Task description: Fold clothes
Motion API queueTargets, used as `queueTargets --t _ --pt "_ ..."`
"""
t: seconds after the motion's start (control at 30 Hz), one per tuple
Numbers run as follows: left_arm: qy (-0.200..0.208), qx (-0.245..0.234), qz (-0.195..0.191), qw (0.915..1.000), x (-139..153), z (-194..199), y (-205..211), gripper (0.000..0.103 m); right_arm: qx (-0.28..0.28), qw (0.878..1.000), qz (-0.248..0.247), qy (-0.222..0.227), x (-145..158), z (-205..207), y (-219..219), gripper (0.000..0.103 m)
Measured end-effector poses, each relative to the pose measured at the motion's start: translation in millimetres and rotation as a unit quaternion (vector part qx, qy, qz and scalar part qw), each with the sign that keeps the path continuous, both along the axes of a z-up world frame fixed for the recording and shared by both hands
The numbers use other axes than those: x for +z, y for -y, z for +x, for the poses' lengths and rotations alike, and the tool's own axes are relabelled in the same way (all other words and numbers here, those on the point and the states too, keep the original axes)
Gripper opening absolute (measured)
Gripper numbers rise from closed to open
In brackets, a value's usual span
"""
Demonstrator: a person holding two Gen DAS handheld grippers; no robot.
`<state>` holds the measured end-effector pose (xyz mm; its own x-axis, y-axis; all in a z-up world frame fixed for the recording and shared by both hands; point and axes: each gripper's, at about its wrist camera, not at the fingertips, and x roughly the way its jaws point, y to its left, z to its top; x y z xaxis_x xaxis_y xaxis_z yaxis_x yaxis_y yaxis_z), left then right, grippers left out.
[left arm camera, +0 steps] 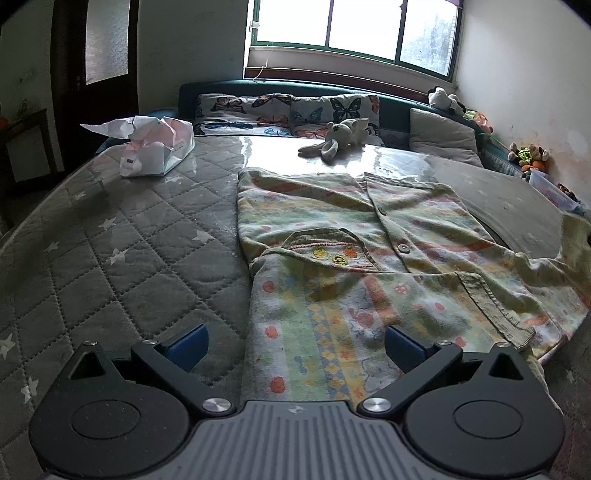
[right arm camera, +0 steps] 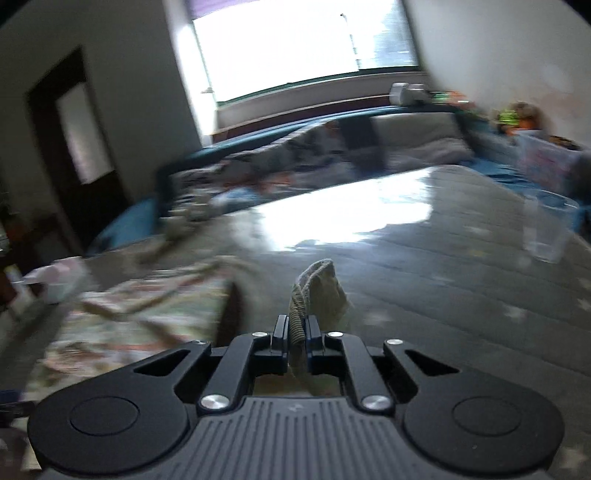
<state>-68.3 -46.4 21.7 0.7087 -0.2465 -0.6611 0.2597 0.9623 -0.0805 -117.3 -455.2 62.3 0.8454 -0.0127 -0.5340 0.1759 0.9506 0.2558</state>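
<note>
The right gripper [right arm camera: 295,328] pinched the cardigan [left arm camera: 369,236] cuff [right arm camera: 317,284], ready to fold it across; the left gripper [left arm camera: 295,345] hung open above the cardigan's near sleeve

Window [left arm camera: 354,29] backlight, right-view motion blur

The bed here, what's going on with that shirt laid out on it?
A person with a gripper in each hand is folding a patterned button-up shirt spread on the quilted bed. The right gripper is shut on a ribbed cuff. The left gripper hangs open over the near part of the shirt, gripping nothing.
</note>
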Motion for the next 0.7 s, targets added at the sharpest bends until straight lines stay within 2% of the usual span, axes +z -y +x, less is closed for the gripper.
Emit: queueTargets --t 0.23,0.53,0.7 --pt "0.003 0.008 -0.010 0.9999 1 -2 -5 0.103 0.116 0.993 0.014 0.014 26 34 -65 0.008" --pt "0.007 0.019 -0.018 0.9996 3 -4 -15 0.103 0.212 0.977 0.016 0.028 38 71 -144 0.007" --pt "0.006 0.026 -0.020 0.9994 3 -3 -20 0.103 0.256 0.966 0.007 0.022 36 81 -180 0.007"
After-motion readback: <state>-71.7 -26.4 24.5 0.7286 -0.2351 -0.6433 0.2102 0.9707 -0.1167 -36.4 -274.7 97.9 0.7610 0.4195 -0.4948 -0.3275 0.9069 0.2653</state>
